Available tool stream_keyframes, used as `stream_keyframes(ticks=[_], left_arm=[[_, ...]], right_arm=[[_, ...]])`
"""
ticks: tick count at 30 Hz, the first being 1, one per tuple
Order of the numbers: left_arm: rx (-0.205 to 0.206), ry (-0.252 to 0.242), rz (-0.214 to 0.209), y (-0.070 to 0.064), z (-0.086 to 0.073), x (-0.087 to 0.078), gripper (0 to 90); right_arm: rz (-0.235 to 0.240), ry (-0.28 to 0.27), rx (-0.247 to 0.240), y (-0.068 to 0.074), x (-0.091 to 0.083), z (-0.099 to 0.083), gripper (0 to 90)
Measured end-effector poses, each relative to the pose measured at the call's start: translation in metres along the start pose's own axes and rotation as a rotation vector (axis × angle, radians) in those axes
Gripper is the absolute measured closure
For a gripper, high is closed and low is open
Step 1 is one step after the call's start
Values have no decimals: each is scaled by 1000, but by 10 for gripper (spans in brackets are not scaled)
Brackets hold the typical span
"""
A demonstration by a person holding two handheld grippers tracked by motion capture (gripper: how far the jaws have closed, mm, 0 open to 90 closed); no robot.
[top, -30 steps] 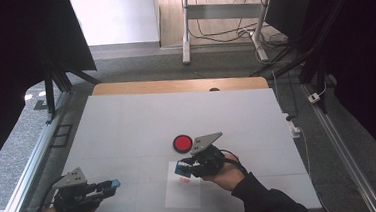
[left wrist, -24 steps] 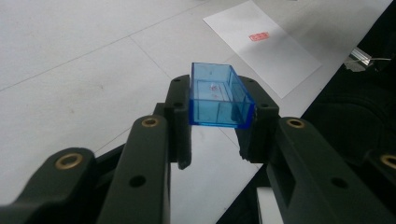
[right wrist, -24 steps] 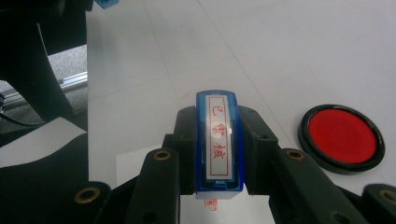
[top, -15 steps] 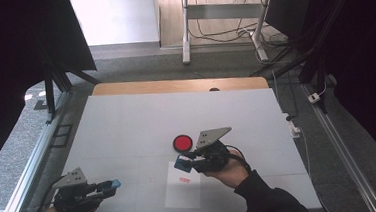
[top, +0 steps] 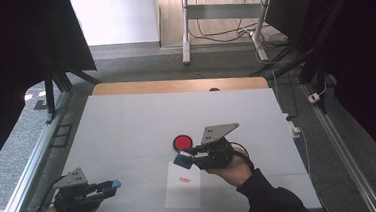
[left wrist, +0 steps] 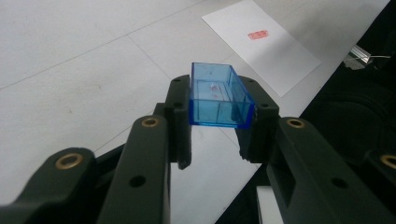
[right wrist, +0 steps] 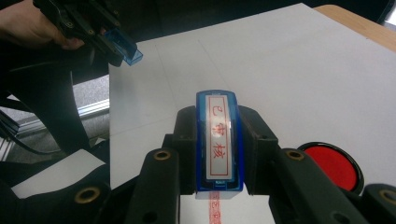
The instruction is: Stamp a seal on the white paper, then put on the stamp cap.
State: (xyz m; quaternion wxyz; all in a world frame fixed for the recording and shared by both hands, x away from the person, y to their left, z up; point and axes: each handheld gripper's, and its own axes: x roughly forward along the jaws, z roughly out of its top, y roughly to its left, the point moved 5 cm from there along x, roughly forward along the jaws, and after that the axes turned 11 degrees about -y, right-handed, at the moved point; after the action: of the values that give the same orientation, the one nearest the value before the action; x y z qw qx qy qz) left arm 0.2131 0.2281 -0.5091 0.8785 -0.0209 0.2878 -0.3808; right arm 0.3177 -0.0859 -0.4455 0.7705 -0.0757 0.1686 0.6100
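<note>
- Stamp of blue translucent plastic, a narrow rectangular block (right wrist: 218,140): held off the table in the right gripper (top: 192,156), above the far end of the paper sheet and just beside the ink pad. The right gripper view shows a white label on its top face, with a red frame and red characters inside; the blue body rims the label all round. Its red printing face peeks out at the near end, low in that view.
- White table top (top: 127,120): wide, flat, crossed by faint seams, with a wooden edge at the far side.
- White paper sheet (top: 184,191): lies flat near the person's edge of the table, between the two hands, and bears one small red rectangular stamp mark (top: 184,179).
- Right gripper: both black jaws press the long sides of the stamp, closed firmly on it.
- Left gripper (top: 112,186): held low at the near left corner of the table, well apart from the sheet; its jaws clamp the cap.
- Round red ink pad in a black case (top: 182,142): open on the table, just beyond the sheet.
- Clear blue plastic cap, a small hollow box (left wrist: 218,95): open side up, pinched between the left jaws.
</note>
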Motion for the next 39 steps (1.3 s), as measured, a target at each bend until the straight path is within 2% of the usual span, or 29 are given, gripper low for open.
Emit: stream_keyframes(ticks=[10,14,17,22,26,36,39], left_arm=[[8,0,-6,-1,1,0,683],[1,5,-29,-1,1,1,684],[-4,-2,-62,-4,4,4,684],[37,16,-93,-12,12,12,683],[70,9,-123,-16,18,18,682],[109,-8,-201,-22,34,37,683],[128,1,-225,-24,38,45,683]], right_arm=[[7,-13,-2,2,-4,5,715],[10,-23,3,2,-5,7,715],[12,-27,8,2,-5,8,715],[16,-25,5,2,-4,9,715],[22,-26,1,4,-4,9,715],[31,-39,0,5,-5,12,715],[37,-44,2,5,-5,13,714]])
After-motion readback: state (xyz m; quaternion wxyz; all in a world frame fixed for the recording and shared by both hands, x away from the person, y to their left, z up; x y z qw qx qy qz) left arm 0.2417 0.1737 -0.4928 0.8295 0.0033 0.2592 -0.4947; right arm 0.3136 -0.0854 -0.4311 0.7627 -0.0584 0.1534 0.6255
